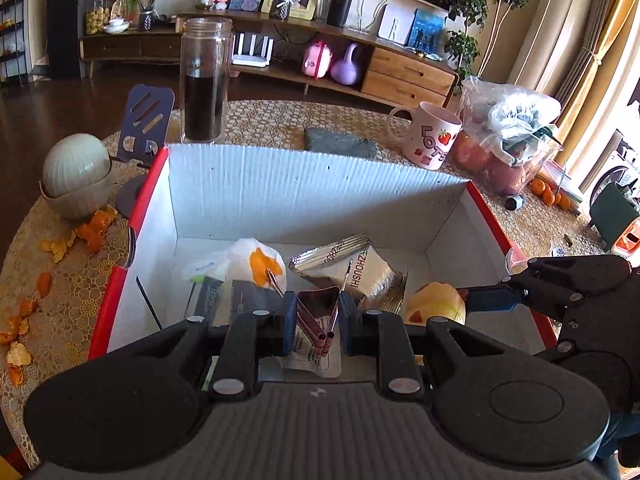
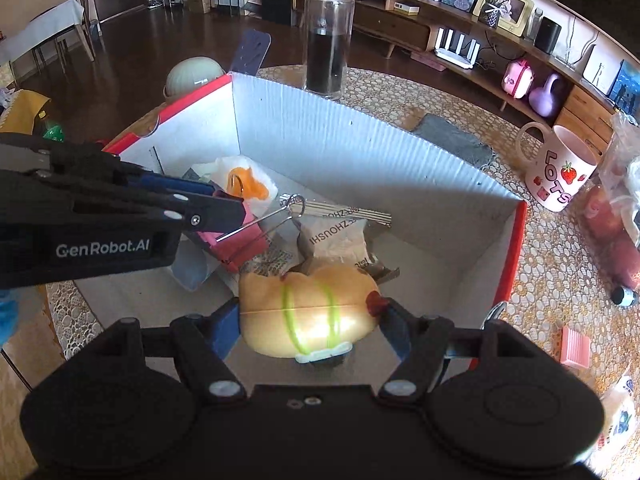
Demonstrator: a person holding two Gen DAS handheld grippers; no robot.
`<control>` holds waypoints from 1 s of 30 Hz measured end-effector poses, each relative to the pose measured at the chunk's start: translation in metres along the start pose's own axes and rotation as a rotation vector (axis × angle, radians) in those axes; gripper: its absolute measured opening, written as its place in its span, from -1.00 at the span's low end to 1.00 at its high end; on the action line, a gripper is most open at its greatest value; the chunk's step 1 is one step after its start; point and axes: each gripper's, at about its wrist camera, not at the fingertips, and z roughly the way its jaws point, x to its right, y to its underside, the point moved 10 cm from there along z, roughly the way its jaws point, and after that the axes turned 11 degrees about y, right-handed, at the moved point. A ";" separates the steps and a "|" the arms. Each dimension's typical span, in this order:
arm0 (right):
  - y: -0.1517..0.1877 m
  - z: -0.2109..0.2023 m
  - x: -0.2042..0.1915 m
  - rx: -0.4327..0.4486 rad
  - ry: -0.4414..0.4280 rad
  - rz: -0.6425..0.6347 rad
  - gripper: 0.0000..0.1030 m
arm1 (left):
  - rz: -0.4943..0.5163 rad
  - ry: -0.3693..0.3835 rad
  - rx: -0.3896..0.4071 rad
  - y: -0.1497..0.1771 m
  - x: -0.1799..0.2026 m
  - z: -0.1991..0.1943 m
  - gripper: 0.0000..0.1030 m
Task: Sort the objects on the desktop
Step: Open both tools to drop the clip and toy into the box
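Box [image 1: 304, 196] of white corrugated cardboard, red outer faces, stands open-topped on a lace-patterned tablecloth [image 1: 72, 280]; both grippers hang over its near half. Left gripper [image 1: 318, 320] is clenched on a pink metal binder clip [image 1: 314, 304], its wire handles sticking out forward. Right gripper [image 2: 310, 320] grasps a smooth, rounded yellow plastic toy [image 2: 308, 312] with green stripes, pads pressing on both its sides. On the box floor lie crinkled foil wrappers [image 1: 360, 268] and a crumpled white tissue [image 1: 244, 260] holding orange peel; the floor's far part is bare, walls standing high around it. Outside, just beyond the far wall: a tall glass jar [image 1: 206, 80], a pink mug [image 1: 434, 136], a flat grey cloth [image 1: 340, 144]. Peel scraps [image 1: 52, 248] are scattered left of the box.
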 end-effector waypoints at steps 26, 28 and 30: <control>0.002 -0.045 0.023 0.101 -0.025 0.047 0.61 | 0.059 -0.041 -0.042 0.009 0.015 -0.001 -0.60; 0.005 -0.054 0.029 0.114 -0.031 0.066 0.61 | 0.068 -0.045 -0.040 0.010 0.019 -0.005 -0.60; 0.008 -0.064 0.035 0.128 -0.036 0.083 0.62 | 0.079 -0.044 -0.035 0.011 0.024 -0.009 -0.60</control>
